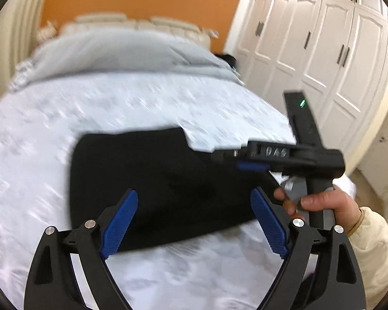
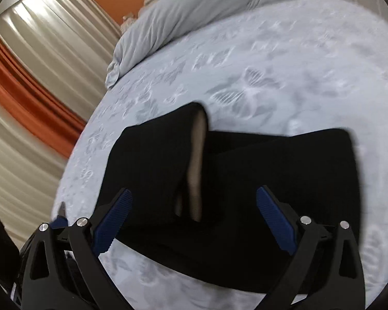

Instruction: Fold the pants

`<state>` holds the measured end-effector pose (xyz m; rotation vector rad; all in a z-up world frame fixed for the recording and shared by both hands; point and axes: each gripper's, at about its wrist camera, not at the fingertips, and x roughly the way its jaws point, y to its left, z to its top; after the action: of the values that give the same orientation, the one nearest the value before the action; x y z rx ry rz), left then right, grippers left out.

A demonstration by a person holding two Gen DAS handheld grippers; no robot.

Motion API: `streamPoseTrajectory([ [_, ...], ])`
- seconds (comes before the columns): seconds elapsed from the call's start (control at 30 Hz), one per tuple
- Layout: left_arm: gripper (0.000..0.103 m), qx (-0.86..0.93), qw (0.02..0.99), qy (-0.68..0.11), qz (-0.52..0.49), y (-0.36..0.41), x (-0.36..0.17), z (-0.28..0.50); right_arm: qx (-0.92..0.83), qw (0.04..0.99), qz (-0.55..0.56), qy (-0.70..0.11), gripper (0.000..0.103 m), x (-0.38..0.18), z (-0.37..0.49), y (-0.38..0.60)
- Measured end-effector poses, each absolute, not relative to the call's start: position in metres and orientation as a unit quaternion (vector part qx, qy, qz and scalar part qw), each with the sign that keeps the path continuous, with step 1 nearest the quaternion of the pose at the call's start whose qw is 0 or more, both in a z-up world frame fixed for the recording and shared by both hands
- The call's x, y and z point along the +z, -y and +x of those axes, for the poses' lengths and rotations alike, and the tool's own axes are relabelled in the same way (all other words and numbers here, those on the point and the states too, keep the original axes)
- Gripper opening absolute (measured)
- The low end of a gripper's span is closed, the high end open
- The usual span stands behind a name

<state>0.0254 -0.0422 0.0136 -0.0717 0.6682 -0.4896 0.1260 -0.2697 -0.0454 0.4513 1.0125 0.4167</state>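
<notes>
The black pants (image 1: 152, 180) lie folded in a compact block on the white patterned bed cover (image 1: 116, 103). My left gripper (image 1: 194, 201) hovers open just above their near edge, holding nothing. In the right wrist view the pants (image 2: 271, 175) show a lighter inner strip (image 2: 198, 165) at a fold. My right gripper (image 2: 194, 201) is open above them and empty. It also shows in the left wrist view (image 1: 227, 156), held by a hand (image 1: 318, 204) at the pants' right edge.
A grey duvet (image 1: 121, 51) is bunched at the head of the bed by cream pillows (image 1: 142, 23). White wardrobe doors (image 1: 323, 51) stand to the right. Curtains (image 2: 25, 77) hang beyond the bed's left side.
</notes>
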Motion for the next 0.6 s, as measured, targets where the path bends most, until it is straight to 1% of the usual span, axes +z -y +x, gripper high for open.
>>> streamPoseTrajectory([
  [0.07,0.087,-0.210,0.922,-0.323,-0.037,0.026,0.015,0.036,0.197,0.811,0.235,-0.499,0.095,-0.063,0.137,0.260],
  [0.13,0.087,-0.172,0.923,-0.339,-0.066,0.001,0.012,0.054,0.193,0.816,0.239,-0.490,0.096,-0.072,0.142,0.247],
  [0.17,0.087,-0.164,0.920,-0.346,-0.084,-0.009,0.011,0.061,0.197,0.827,0.216,-0.481,0.091,-0.070,0.143,0.236],
  [0.2,0.087,-0.153,0.916,-0.355,-0.108,-0.020,0.009,0.068,0.202,0.831,0.197,-0.480,0.056,-0.070,0.143,0.228],
  [0.23,0.087,-0.142,0.911,-0.365,-0.128,-0.028,0.007,0.076,0.198,0.834,0.186,-0.481,0.043,-0.071,0.144,0.220],
  [0.27,0.087,-0.126,0.906,-0.374,-0.154,-0.043,0.004,0.083,0.203,0.831,0.194,-0.480,0.022,-0.071,0.144,0.218],
  [0.3,0.087,-0.110,0.904,-0.377,-0.170,-0.055,0.003,0.089,0.213,0.828,0.211,-0.474,0.018,-0.067,0.143,0.215],
  [0.37,0.087,-0.079,0.903,-0.372,-0.202,-0.072,0.007,0.092,0.224,0.841,0.204,-0.449,0.017,-0.047,0.137,0.210],
  [0.47,0.087,-0.048,0.904,-0.355,-0.232,-0.094,0.012,0.094,0.260,0.858,0.204,-0.394,0.017,0.006,0.117,0.219],
  [0.5,0.087,-0.047,0.904,-0.354,-0.237,-0.096,0.012,0.095,0.257,0.872,0.193,-0.370,0.017,0.028,0.105,0.234],
  [0.6,0.087,-0.059,0.906,-0.354,-0.225,-0.087,0.012,0.093,0.202,0.896,0.172,-0.355,0.017,0.046,0.084,0.282],
])
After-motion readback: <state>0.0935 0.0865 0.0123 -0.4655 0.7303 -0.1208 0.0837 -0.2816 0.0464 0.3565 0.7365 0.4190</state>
